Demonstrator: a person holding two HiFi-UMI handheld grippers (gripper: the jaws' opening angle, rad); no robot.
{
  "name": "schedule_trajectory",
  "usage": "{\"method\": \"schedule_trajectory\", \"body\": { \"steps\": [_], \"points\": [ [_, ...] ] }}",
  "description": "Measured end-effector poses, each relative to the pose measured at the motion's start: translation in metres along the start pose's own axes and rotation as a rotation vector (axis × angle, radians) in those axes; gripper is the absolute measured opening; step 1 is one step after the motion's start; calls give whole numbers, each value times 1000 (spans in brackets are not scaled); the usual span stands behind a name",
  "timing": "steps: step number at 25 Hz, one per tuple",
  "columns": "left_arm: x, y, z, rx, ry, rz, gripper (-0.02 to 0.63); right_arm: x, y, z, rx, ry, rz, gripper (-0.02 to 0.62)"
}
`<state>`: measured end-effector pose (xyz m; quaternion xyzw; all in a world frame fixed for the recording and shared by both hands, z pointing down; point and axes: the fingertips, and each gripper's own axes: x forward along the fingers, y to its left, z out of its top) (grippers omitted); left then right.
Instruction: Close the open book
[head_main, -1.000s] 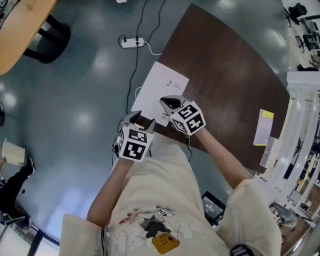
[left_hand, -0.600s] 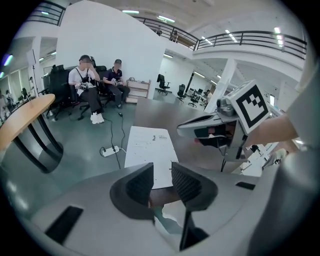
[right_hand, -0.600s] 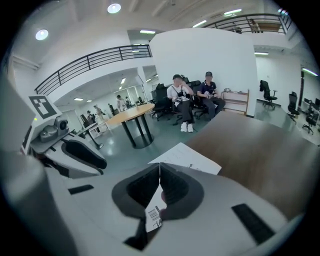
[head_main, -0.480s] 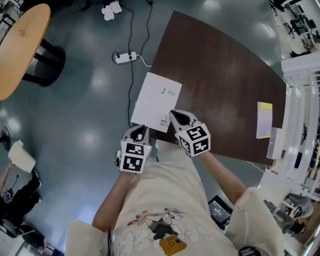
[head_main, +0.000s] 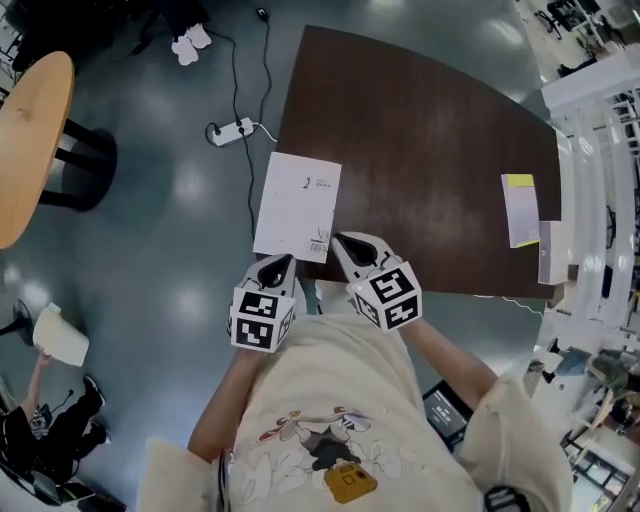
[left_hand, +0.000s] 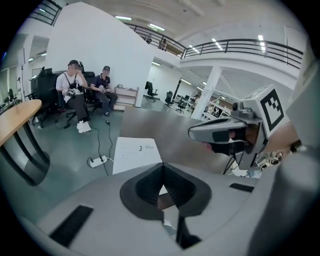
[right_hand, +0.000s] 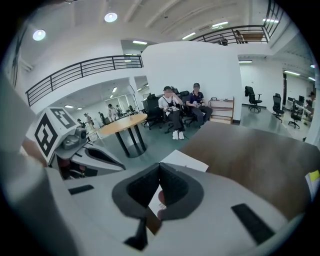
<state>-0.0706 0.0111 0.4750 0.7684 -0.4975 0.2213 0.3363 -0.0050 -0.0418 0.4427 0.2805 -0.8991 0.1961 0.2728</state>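
The book lies shut and flat, white cover up, at the left edge of the dark brown table, partly overhanging the floor. My left gripper hangs just short of its near edge; its jaws have just been closing with nothing between them and now stand shut. My right gripper hovers at the book's near right corner, shut and empty. The left gripper view shows the book beyond the shut jaws, with the right gripper alongside. The right gripper view shows the book past its own shut jaws.
A yellow-and-white booklet lies at the table's right side near white shelving. A power strip and its cable lie on the floor left of the table. A round wooden table stands far left. Two people sit in the distance.
Both grippers have risen and drawn back from the book's near edge towards the person's body. The left jaws, open a second ago, have closed. The book has stayed flat.
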Motion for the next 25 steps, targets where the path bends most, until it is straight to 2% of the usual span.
{"method": "schedule_trajectory", "body": {
  "steps": [5, 9, 16, 25],
  "points": [
    [2, -10, 13, 27, -19, -45, 6, -8, 15, -7, 0, 10, 16, 6],
    [4, -12, 19, 9, -30, -82, 6, -11, 18, -11, 24, 9, 15, 5],
    [-1, -3, 24, 27, -40, -46, 6, -14, 14, -12, 36, -1, -13, 5],
    [1, -5, 24, 49, -28, -51, 6, -13, 11, -13, 40, 3, -26, 6]
  ]
}}
